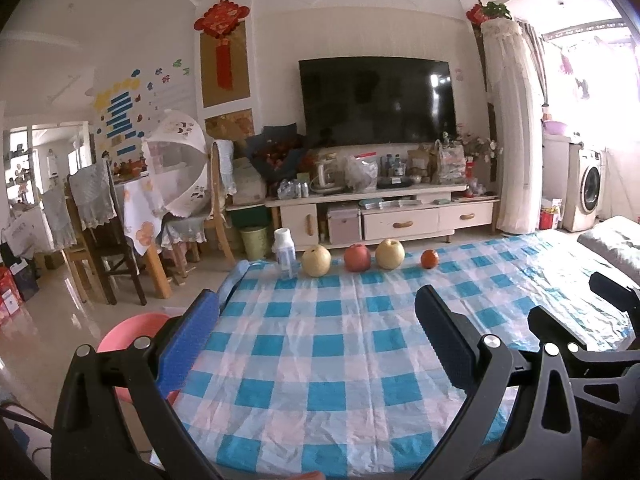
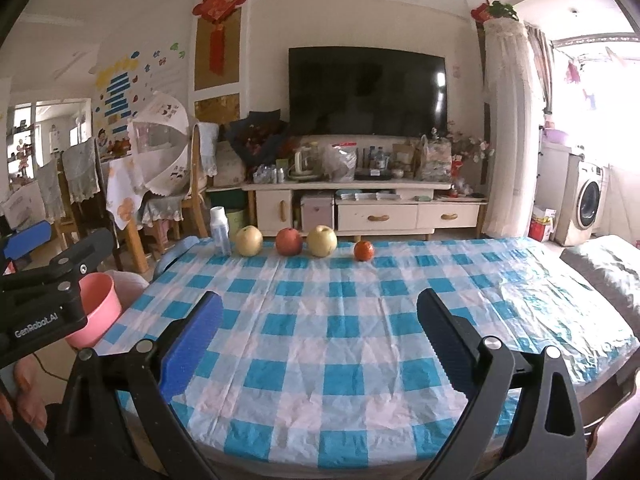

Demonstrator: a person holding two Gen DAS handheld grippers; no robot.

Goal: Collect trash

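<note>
two handheld grippers hover side by side over the near edge of a table (image 1: 320, 360) draped in a blue-and-white checked cloth (image 2: 340, 340). the left gripper (image 1: 316, 304) has its fingers spread wide, nothing between them; the right gripper (image 2: 320, 308) is likewise wide open and empty, neither touching the cloth. in the right wrist view the left gripper's black frame shows at the left edge, with part of a hand (image 2: 24, 396) below it.

along the far edge of the table stands a row: a small white bottle (image 1: 285, 252) upright at the left end, then a yellow pear (image 1: 316, 261), a red apple (image 1: 357, 258), a second yellow pear (image 1: 390, 254) and, a little apart at the right, a small orange fruit (image 1: 429, 259). the bottle is just beside the first pear; all are well apart from both grippers.

a pink bin (image 2: 98, 312) sits on the floor beside the table's near left corner, partly hidden behind the left gripper. behind the table are a tv (image 1: 376, 100) over a cluttered cabinet (image 1: 380, 216), wooden chairs (image 1: 96, 232) at left and a washer (image 1: 588, 188) at right.
</note>
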